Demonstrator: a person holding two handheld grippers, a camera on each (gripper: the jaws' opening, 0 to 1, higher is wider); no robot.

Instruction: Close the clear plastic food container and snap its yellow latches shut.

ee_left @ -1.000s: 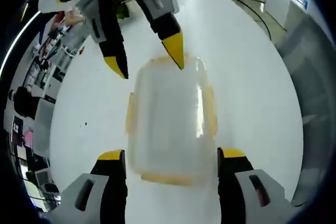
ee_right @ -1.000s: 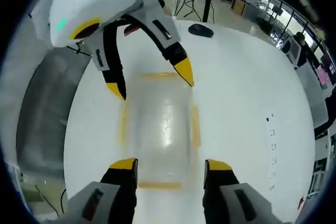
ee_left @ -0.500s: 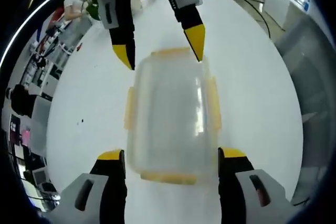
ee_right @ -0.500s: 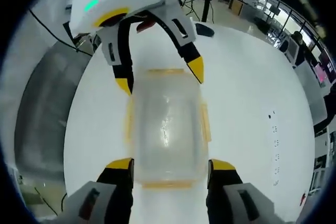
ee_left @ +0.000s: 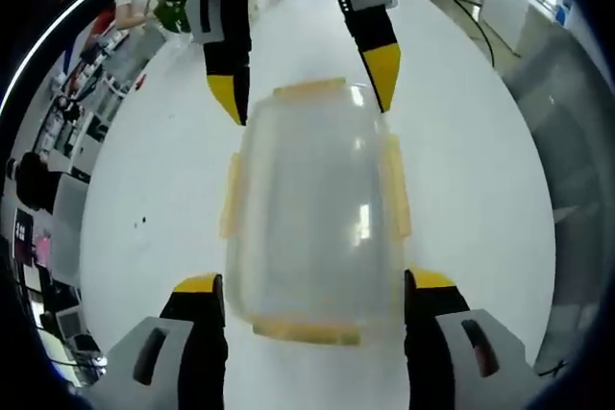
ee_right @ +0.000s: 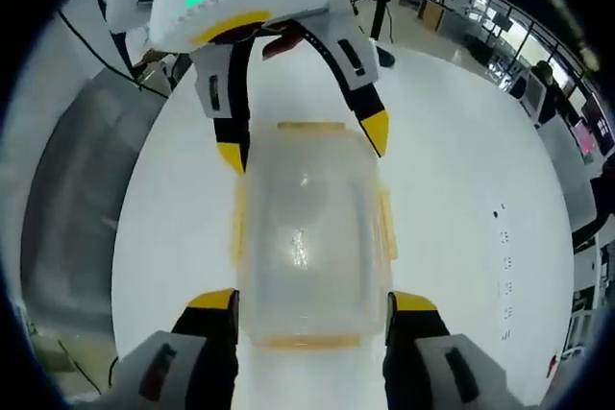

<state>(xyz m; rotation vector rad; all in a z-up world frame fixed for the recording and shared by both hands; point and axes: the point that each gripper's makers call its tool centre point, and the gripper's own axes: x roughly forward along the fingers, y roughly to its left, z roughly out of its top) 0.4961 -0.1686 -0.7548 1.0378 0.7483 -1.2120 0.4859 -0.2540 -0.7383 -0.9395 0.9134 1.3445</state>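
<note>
Container: clear plastic food container (ee_left: 312, 213) (ee_right: 307, 237), rounded rectangle, frosted lid on, yellow latches (ee_left: 231, 197) (ee_right: 386, 226) along edges, resting on glossy white table (ee_left: 461, 141) (ee_right: 452, 170)
Left gripper (ee_left: 312, 285) (ee_right: 303, 146): jaws spread, straddling one container end
Right gripper (ee_right: 312, 302) (ee_left: 307, 93): jaws spread, straddling the opposite end

in the left gripper view the left gripper (ee_left: 312, 285) has its yellow-tipped jaws spread wide; the right gripper (ee_left: 306, 84) faces it from the top, jaws parted too. in the right gripper view the right gripper (ee_right: 312, 302) is spread likewise, with the left gripper (ee_right: 305, 143) opposite.
</note>
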